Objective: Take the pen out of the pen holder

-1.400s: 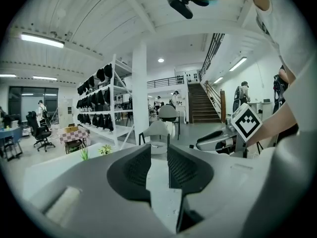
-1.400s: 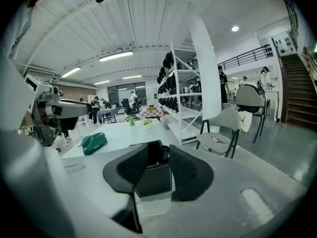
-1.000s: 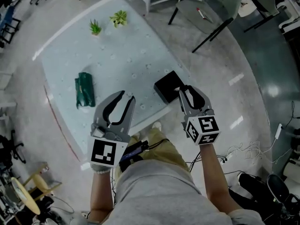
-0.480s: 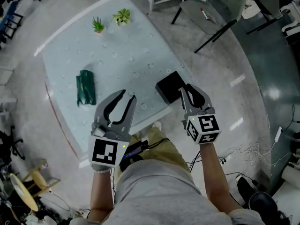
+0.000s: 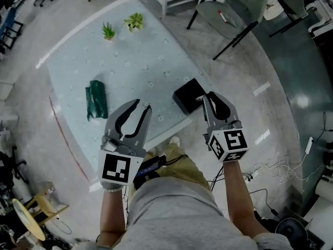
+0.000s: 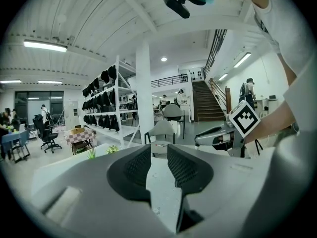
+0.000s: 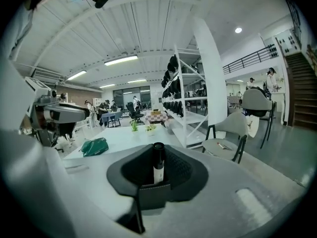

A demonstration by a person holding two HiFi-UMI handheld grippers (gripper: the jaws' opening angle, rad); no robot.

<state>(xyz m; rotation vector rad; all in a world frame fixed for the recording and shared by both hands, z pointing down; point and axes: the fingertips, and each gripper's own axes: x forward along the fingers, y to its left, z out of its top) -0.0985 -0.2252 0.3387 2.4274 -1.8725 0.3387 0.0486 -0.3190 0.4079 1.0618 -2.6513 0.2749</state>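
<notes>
1. A pen [image 7: 158, 166], white-barrelled with a black cap, stands upright between the pads of the right gripper [image 5: 207, 98]. Its lower end is hidden behind the rim of the black pen holder [image 5: 186, 96].
2. The right gripper's jaws have just been closing and now press on the pen from both sides, gripping it just below the cap.
3. The square pen holder sits at the near right corner of a pale table [image 5: 130, 61]. The right gripper's tips reach over the holder's near edge.
4. The left gripper [image 5: 141, 108] hovers over the table's near edge, well apart from the holder. Its jaws stand wide apart with nothing between them.
5. A dark green pouch [image 5: 95, 99] lies on the table's left side, beyond the left gripper.
6. Two small potted plants [image 5: 107, 31] stand near each other at the table's far end.
7. A grey chair [image 5: 229, 9] stands on the floor past the table's far right edge, with a small marker-like object lying on its seat.
8. The person [image 5: 177, 212], in a grey top, stands at the table's near edge with a gripper in each gloved hand.
</notes>
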